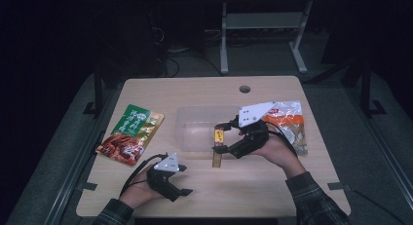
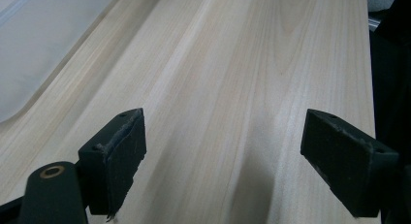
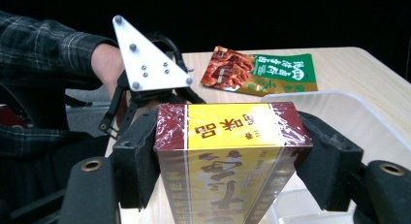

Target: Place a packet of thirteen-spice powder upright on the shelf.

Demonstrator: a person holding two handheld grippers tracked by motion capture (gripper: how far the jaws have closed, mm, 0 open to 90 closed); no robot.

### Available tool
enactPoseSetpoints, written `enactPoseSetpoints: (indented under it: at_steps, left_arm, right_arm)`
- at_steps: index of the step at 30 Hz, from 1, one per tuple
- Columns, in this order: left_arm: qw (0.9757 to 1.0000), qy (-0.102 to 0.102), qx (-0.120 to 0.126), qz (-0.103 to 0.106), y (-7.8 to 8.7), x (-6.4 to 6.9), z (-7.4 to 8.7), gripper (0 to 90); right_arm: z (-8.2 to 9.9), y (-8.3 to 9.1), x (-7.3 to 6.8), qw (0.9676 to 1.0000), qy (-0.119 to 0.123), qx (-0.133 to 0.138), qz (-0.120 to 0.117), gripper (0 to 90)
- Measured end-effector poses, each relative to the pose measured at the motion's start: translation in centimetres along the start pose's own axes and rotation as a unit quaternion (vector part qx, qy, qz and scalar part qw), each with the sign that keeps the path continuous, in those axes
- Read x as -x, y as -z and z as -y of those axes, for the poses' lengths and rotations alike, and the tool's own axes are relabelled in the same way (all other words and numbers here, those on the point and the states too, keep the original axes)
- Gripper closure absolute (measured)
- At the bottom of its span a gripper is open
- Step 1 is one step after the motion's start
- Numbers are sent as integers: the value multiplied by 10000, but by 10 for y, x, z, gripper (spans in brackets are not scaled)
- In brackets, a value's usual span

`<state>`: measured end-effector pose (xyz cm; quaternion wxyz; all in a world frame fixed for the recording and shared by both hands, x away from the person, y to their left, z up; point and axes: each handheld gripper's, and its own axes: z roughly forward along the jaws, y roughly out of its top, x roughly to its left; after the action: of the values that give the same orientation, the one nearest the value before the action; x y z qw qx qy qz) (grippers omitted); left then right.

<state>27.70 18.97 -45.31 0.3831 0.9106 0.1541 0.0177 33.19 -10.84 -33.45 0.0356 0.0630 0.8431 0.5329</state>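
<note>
- Your right gripper (image 1: 220, 140) pinches a yellow-and-maroon box (image 1: 217, 149) wrapped in clear film; in the right gripper view both black pads press flat on the box's (image 3: 232, 156) two sides, so the jaws stand closed on it at the box's own width.
- In the high view the box hangs upright, just at the near edge of the clear plastic container (image 1: 195, 125), with its lower end over the bare wooden table (image 1: 263, 191).
- Your right hand (image 1: 275, 149) comes in from the right side, with the grey three-cornered plate on top of the gripper.
- Your left gripper (image 1: 182, 183) sits low near the front left of the table, well apart from the box. Its jaws are spread wide; the left gripper view shows only wood grain between the two pads (image 2: 121, 156), with nothing gripped.
- A green snack pouch (image 1: 130, 133) lies flat on the left of the table, clear of both grippers; the right gripper view shows the pouch (image 3: 259, 71) beyond your left hand (image 3: 109, 64).
- An orange-and-white packet (image 1: 290, 120) lies at the right of the table, just behind your right hand.
</note>
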Motion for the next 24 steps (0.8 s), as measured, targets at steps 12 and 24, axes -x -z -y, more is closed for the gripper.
enactPoseSetpoints:
  at_steps: [12,24]
  left_arm:
    - [10000,-22,24,37,0,0,0,159]
    - [10000,-6,38,50,0,-1,1,159]
  right_arm:
    - [-10,-7,19,10000,86,-32,-17,305]
    - [-19,-13,44,9997,193,-72,-89,305]
